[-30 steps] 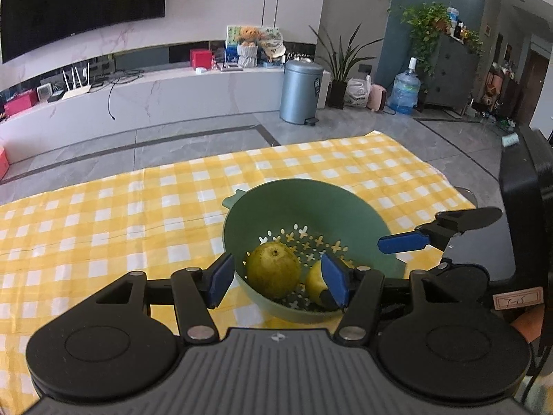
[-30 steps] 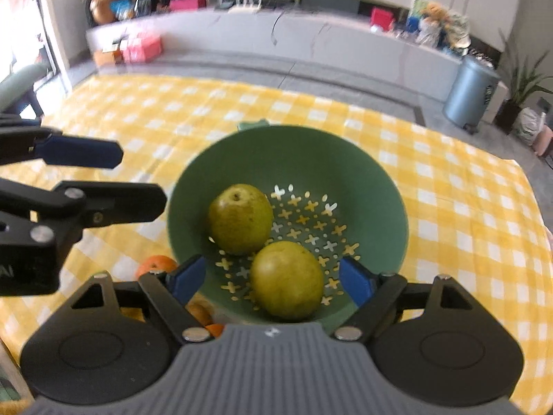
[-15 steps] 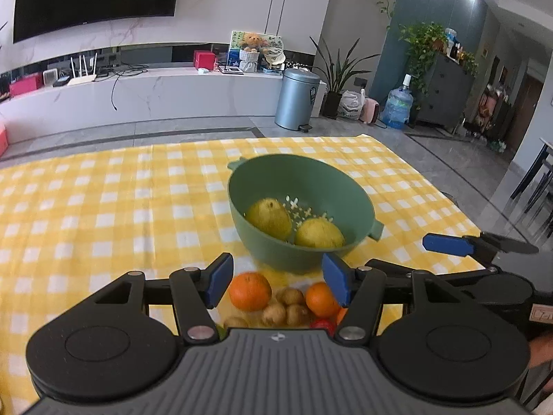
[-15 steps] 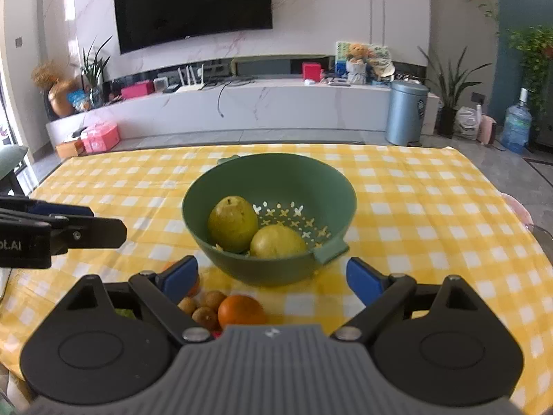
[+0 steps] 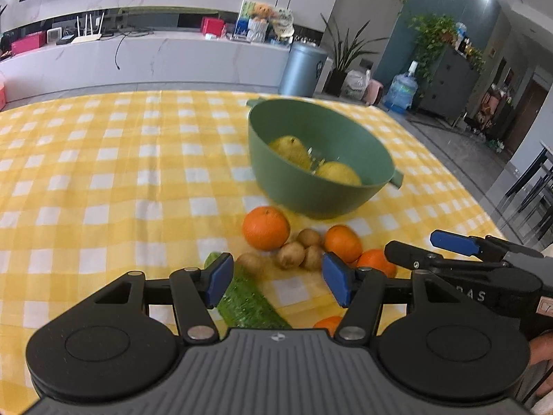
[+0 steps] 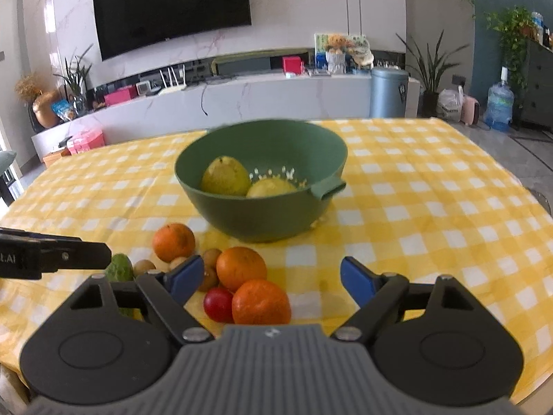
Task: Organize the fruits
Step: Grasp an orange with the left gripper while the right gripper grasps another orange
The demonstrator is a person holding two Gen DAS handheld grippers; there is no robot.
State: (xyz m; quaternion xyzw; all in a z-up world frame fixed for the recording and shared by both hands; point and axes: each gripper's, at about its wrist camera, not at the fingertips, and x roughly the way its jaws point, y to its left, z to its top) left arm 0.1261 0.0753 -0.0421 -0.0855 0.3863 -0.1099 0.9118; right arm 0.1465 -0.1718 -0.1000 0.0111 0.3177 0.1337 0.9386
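Note:
A green colander bowl (image 6: 262,214) (image 5: 293,190) stands on the yellow checked cloth and holds two yellow-green pears (image 6: 224,176). In front of it lie loose oranges (image 6: 241,268) (image 5: 266,228), small brown kiwis (image 5: 290,254), a red fruit (image 6: 217,304) and a green cucumber (image 5: 245,301). My left gripper (image 5: 278,280) hangs open over the cucumber and kiwis, gripping nothing. My right gripper (image 6: 271,279) hovers above the nearest orange (image 6: 261,302). Its jaws are closing, and the pads touch nothing.
The table's right edge (image 5: 484,214) drops to a grey floor. Behind the table stand a long white cabinet (image 6: 242,100), a grey bin (image 6: 389,91), plants and a water bottle (image 6: 499,103). Each gripper shows at the side of the other's view.
Both grippers drew back from over the bowl and sank toward the fruit pile in front of it. The bowl now looks farther off. The right jaws widened, then narrowed.

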